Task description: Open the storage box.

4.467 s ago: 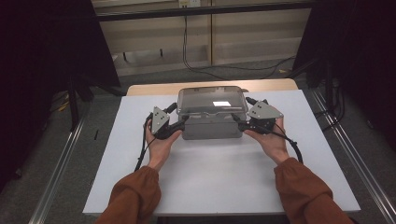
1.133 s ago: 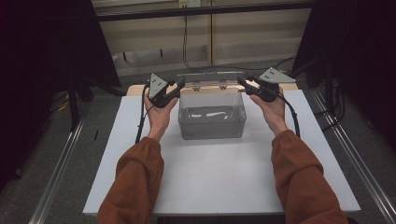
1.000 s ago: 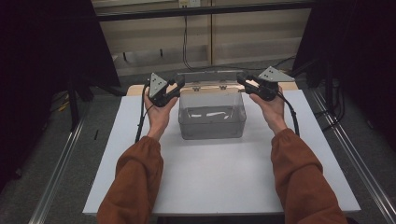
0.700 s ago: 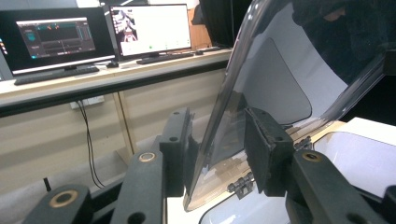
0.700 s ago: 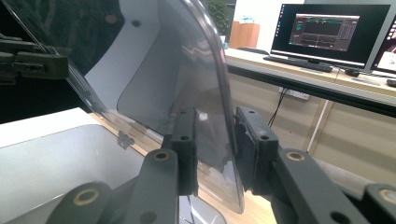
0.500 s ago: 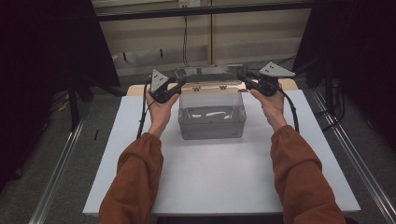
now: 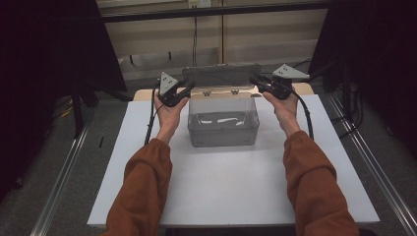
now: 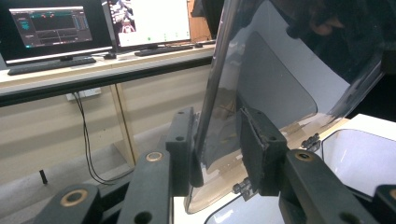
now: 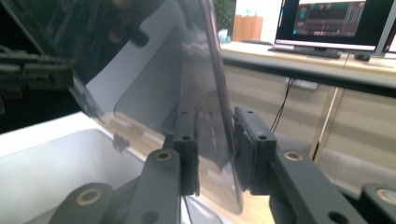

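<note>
A clear plastic box (image 7: pixel 223 128) stands on the white tabletop (image 7: pixel 231 191) at mid-back. Its hinged lid (image 7: pixel 221 76) is swung up and leans back beyond the far wall. My left gripper (image 7: pixel 183 91) is shut on the lid's left edge and my right gripper (image 7: pixel 255 81) on its right edge. In the left gripper view the lid (image 8: pixel 280 70) runs between the pads of that gripper (image 8: pixel 217 149), with the box's rim (image 8: pixel 359 135) below. In the right gripper view the lid (image 9: pixel 163 70) sits in the right gripper (image 9: pixel 215 149). Pale streaks lie on the box's floor; I cannot tell what they are.
Behind the table a bench carries monitors (image 8: pixel 49 28) and a keyboard (image 8: pixel 46 65), with cables (image 7: pixel 194 34) hanging below. Dark curtains (image 7: pixel 49 49) flank both sides. Metal rails (image 7: pixel 61 182) run along the floor left and right of the table.
The lid went from closed on the box to raised, and in the last second it tipped further back. Both grippers rose and moved away from me with it.
</note>
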Demonstrator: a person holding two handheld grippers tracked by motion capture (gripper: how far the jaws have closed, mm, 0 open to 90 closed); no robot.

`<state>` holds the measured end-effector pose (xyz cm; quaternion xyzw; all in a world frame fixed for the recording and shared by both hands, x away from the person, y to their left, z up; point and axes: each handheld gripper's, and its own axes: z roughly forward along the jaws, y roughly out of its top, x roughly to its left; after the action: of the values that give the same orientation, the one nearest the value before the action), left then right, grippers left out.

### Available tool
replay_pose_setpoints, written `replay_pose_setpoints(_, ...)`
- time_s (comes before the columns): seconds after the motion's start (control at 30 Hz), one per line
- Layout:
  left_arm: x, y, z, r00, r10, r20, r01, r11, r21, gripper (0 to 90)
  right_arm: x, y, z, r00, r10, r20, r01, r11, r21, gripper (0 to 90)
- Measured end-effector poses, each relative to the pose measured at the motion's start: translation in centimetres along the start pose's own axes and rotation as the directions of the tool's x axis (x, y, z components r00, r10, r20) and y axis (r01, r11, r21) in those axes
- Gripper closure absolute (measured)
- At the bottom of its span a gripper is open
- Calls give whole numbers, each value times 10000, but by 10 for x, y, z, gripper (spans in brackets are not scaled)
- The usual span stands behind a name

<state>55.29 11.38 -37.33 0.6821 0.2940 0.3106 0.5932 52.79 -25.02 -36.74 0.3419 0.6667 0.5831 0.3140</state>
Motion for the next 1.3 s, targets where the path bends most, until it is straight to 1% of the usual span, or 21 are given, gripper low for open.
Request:
replay_pose_setpoints(0.03,1,0,0,9999,151,41,-152,9998,129,657,0,-2,1,10000,83,-21,-83,10000,-22,705)
replay_pose_setpoints(0.1,1,-1,1,9999,148,51,-148,9997,168,659,-2,-5,3,9997,246,-19,-246,9997,-73,701)
replay_pose_setpoints(0.13,2,-1,2,9996,283,49,-284,9993,254,661,-3,-5,4,9996,283,-12,-283,9995,-128,701)
replay_pose_setpoints(0.27,3,-7,5,9998,174,7,-174,9993,341,661,-4,-10,8,9996,290,6,-290,9996,-33,698)
replay_pose_setpoints(0.3,4,-8,5,9997,233,-11,-233,9987,451,659,-5,-11,8,9995,300,5,-300,9995,51,701)
replay_pose_setpoints(0.33,3,-9,7,9999,129,-1,-129,9991,411,659,-6,-12,8,9995,306,-13,-306,9995,121,703)
replay_pose_setpoints(0.5,4,-12,9,9998,177,-19,-176,9985,515,646,-7,-17,12,9993,384,24,-385,9990,220,702)
replay_pose_setpoints(0.6,5,-13,10,9996,189,-193,-179,9984,541,607,-9,-18,15,9991,430,11,-430,9987,289,702)
replay_pose_setpoints(0.63,6,-14,11,9996,3,-276,10,9988,479,589,-9,-18,15,9990,452,28,-453,9985,313,704)
replay_pose_setpoints(0.67,7,-14,11,9997,-76,-219,86,9988,484,583,-9,-17,16,9988,489,40,-490,9983,302,706)
replay_pose_setpoints(0.73,8,-14,11,9998,93,-182,-81,9982,602,578,-10,-17,18,9992,397,79,-399,9986,339,707)
replay_pose_setpoints(0.8,10,-16,12,9999,80,-122,-71,9975,706,578,-11,-17,20,9991,429,51,-430,9985,333,709)
replay_pose_setpoints(0.83,10,-17,13,9999,-40,-165,51,9978,661,575,-11,-17,20,9987,501,62,-503,9981,344,710)
replay_pose_setpoints(0.87,12,-17,13,9998,-62,-186,76,9972,741,572,-12,-18,20,9984,555,57,-557,9978,348,709)
replay_pose_setpoints(0.97,11,-21,17,9987,-416,-310,438,9961,761,534,-12,-20,23,9979,635,122,-638,9976,286,707)
replay_pose_setpoints(1.03,12,-22,20,9993,-318,-184,333,9955,887,535,-13,-21,24,9977,663,143,-668,9972,342,703)
replay_pose_setpoints(1.07,13,-22,20,9991,-398,-142,410,9941,1007,535,-13,-22,25,9977,673,127,-677,9971,355,701)
replay_pose_setpoints(1.1,13,-23,21,9981,-597,-140,607,9936,952,538,-13,-22,25,9977,667,117,-670,9972,329,700)
replay_pose_setpoints(1.17,14,-24,22,9990,-438,-7,436,9927,1125,556,-14,-23,25,9979,651,46,-653,9971,401,698)
replay_pose_setpoints(1.23,14,-24,23,9993,-378,14,374,9928,1136,578,-14,-24,25,9979,642,-5,-641,9969,456,696)
replay_pose_setpoints(1.3,14,-25,24,9990,-457,17,452,9923,1155,578,-14,-26,26,9979,641,-37,-639,9967,495,695)
